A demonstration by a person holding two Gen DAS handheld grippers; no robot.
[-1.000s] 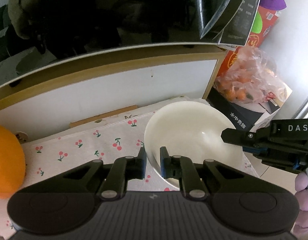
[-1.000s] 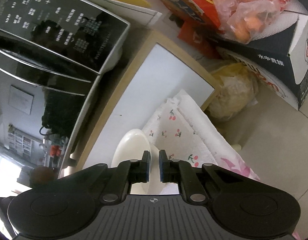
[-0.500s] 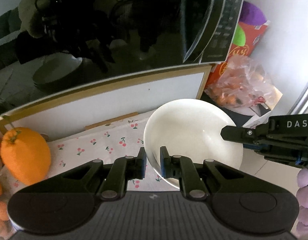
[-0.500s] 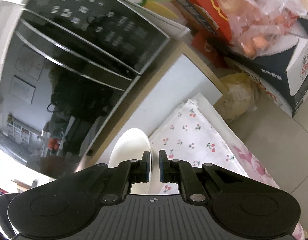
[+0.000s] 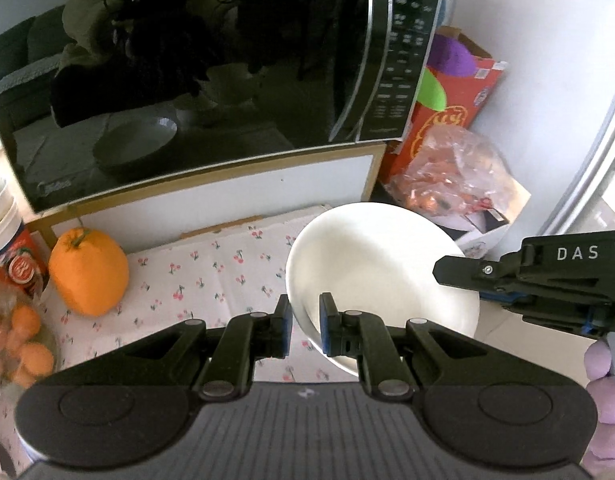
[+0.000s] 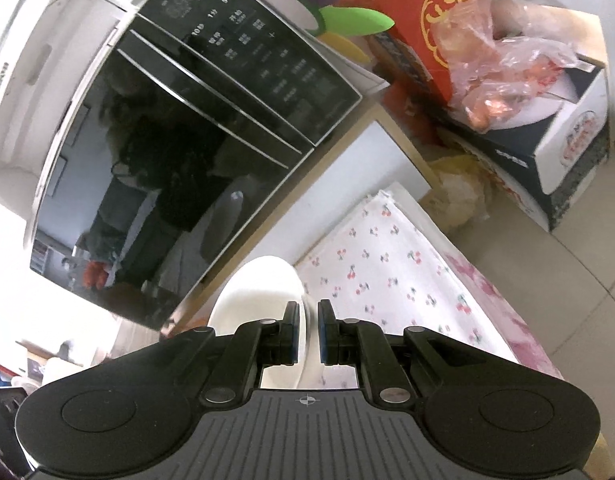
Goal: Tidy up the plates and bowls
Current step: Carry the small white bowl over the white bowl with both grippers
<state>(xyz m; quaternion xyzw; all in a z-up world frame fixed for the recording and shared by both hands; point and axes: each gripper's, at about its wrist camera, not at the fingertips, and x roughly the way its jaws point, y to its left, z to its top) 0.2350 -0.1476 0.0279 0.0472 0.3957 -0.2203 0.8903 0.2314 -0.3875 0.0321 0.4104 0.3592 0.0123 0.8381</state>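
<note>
Holding a white bowl (image 5: 381,276) in the air between both grippers, clear of the cherry-print cloth (image 5: 211,280) below it. Bowl tilted, mouth turned toward the left wrist camera.

Left gripper (image 5: 305,330): fingers narrow, pinching the near rim, one pad inside the wall, one outside. Right gripper (image 6: 308,334): fingers narrow as well, closed over the opposite rim; in the left view its black arm reaches in from the right and meets the bowl's far edge. Both grips sit on the rim only, nothing under the base.

Surroundings: black microwave (image 5: 211,76) directly behind, on a white surface (image 5: 227,200) with a wooden edge. Its door reflects what looks like a plate; the plate itself is not in direct view. Large orange fruit (image 5: 87,276) at the cloth's left end, well apart from the bowl. Bag of small oranges (image 5: 447,176) and a red box (image 5: 455,112) to the right of the microwave.

Step in hand, as I judge it: carrying the bowl, two-handed, toward wherever the dishes are being gathered. No stack visible, so destination uncertain.

Next move calls for: both hands travelling together at matched pace so the rim is neither twisted nor pulled apart; levelling the bowl before setting it down; releasing only once the base is supported. Smooth glazed rim, slip likely if either pinch loosens.
</note>
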